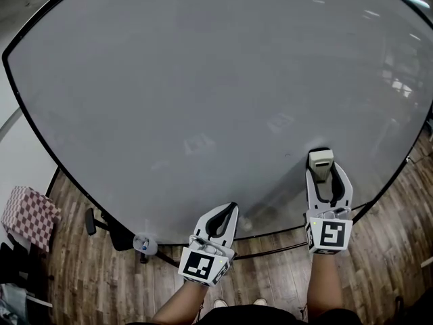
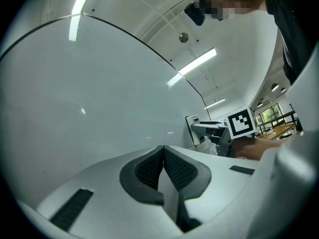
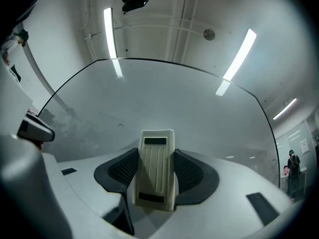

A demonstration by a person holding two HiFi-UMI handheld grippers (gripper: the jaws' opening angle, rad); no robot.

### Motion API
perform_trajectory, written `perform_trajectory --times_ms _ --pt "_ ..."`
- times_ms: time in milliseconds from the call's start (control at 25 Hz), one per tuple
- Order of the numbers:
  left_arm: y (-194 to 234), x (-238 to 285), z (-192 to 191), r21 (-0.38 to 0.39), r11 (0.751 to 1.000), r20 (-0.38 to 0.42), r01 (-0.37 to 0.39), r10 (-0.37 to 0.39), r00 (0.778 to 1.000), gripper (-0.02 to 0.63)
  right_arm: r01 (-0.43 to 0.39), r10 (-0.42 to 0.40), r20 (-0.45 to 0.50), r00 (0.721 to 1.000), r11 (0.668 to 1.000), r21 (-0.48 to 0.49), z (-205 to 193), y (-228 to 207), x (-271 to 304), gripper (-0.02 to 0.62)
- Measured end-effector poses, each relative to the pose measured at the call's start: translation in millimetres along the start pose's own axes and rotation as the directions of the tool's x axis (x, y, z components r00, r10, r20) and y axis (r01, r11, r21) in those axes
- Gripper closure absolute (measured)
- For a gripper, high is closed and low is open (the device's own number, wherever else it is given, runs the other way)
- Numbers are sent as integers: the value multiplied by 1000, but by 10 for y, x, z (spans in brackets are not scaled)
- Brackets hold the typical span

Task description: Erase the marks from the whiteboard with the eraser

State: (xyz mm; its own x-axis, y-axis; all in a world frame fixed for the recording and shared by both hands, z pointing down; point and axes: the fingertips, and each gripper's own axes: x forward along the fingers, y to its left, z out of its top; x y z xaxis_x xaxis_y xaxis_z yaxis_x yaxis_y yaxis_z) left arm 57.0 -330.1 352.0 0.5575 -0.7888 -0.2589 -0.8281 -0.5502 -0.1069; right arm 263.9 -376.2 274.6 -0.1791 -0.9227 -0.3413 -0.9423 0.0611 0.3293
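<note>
The whiteboard [image 1: 203, 80] fills most of the head view, grey and glossy, with no clear marks showing. My right gripper [image 1: 323, 168] is shut on the cream eraser [image 1: 321, 161], held at the board's lower right. In the right gripper view the eraser [image 3: 156, 168] stands upright between the dark pads, and a tiny dark mark [image 3: 120, 125] shows on the whiteboard [image 3: 164, 98] up and to the left of it. My left gripper [image 1: 232, 208] is shut with nothing in it, near the board's bottom edge; in its own view the pads [image 2: 175, 168] meet.
The board's black rim [image 1: 40, 141] curves down the left side. Below it lie a wooden floor [image 1: 88, 276], a checked cloth [image 1: 28, 215] at the far left, and a small round object [image 1: 145, 244] by the board's stand. The right gripper [image 2: 212, 132] with its marker cube shows in the left gripper view.
</note>
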Motion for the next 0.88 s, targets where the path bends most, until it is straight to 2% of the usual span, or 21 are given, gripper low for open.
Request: perform_trajectory --times_ms 280,480,760,880 --pt "-55 -24 20 6 1000 -8 -14 14 1000 586 90 -89 -22 996 995 35 -106 -479 -66 345" --pt "-35 -14 -27 -6 1000 -18 -4 4 1000 586 121 -118 -46 992 991 51 -138 -498 -57 344" --pt "-126 25 -40 -22 1000 -13 17 -17 1000 586 89 -85 -41 996 990 105 -59 -448 -140 345" --pt "-89 7 -18 -19 1000 -13 16 -17 1000 586 24 -25 4 1000 995 96 147 -208 -186 347"
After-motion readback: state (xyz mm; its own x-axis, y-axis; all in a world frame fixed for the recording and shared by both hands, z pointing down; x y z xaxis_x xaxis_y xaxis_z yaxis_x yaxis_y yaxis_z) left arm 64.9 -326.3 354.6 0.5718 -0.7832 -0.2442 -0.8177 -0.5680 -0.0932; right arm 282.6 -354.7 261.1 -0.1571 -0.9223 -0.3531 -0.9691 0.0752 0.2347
